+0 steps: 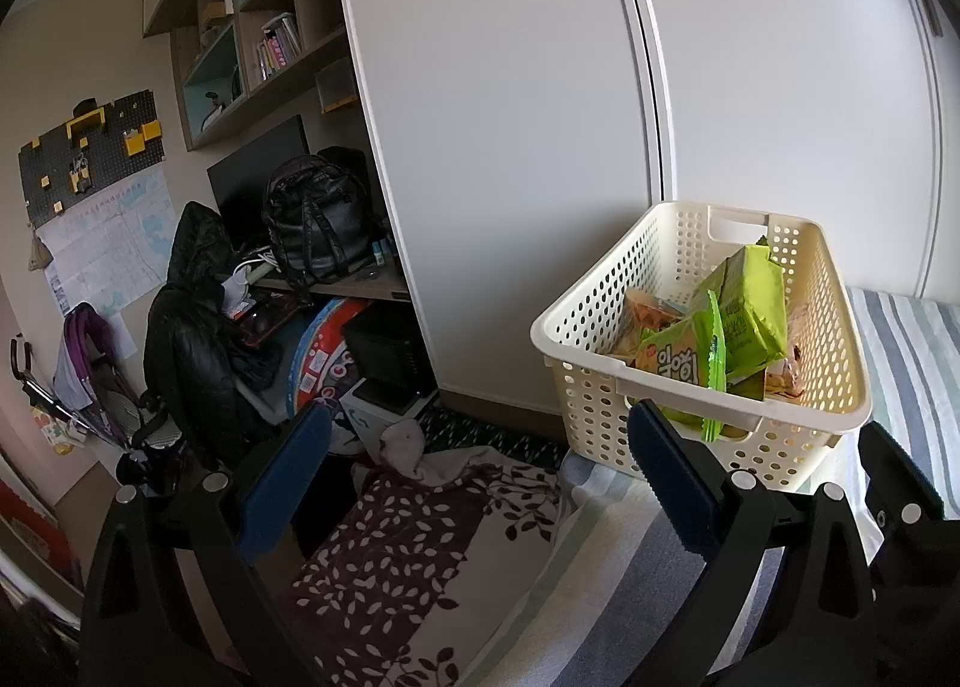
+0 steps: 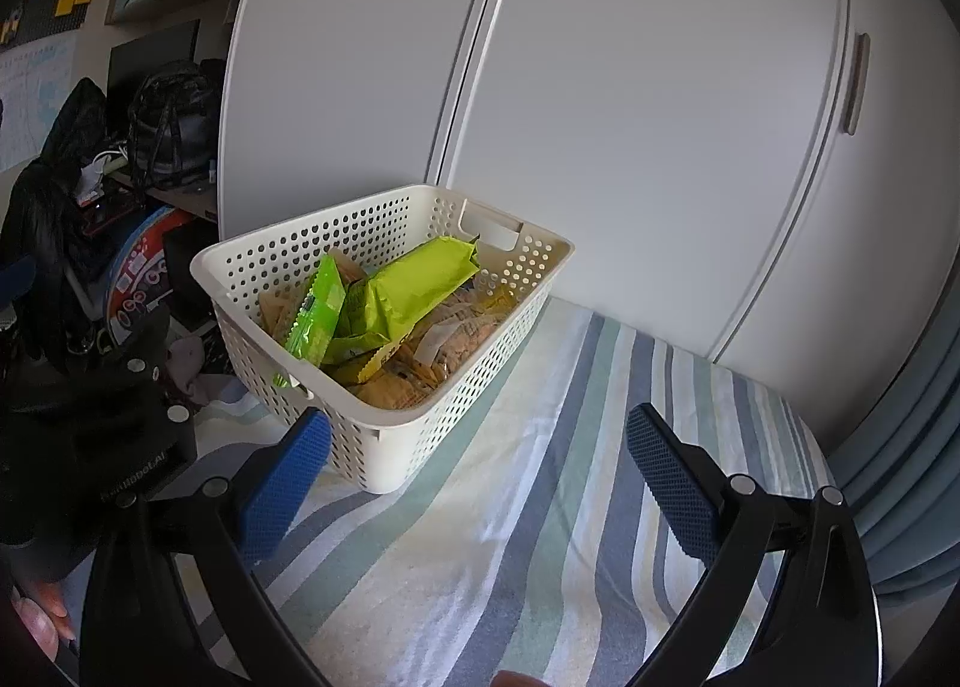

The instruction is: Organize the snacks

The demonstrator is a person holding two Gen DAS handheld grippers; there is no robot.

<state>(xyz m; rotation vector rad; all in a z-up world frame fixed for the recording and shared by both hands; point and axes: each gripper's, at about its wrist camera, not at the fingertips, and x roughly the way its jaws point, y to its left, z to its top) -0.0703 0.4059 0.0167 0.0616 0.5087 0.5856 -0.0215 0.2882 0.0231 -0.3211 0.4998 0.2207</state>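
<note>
Cream basket seen on striped bed, against white wardrobe. Green snack packs piled inside basket. Left tongs and right tongs both spread, nothing gripped.

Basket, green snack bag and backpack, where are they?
Basket [image 2: 384, 450]: right wrist view, near front wall.
Green snack bag [image 2: 420, 282]: right wrist view, middle of the bag.
Backpack [image 1: 315, 219]: left wrist view, front panel.
</note>
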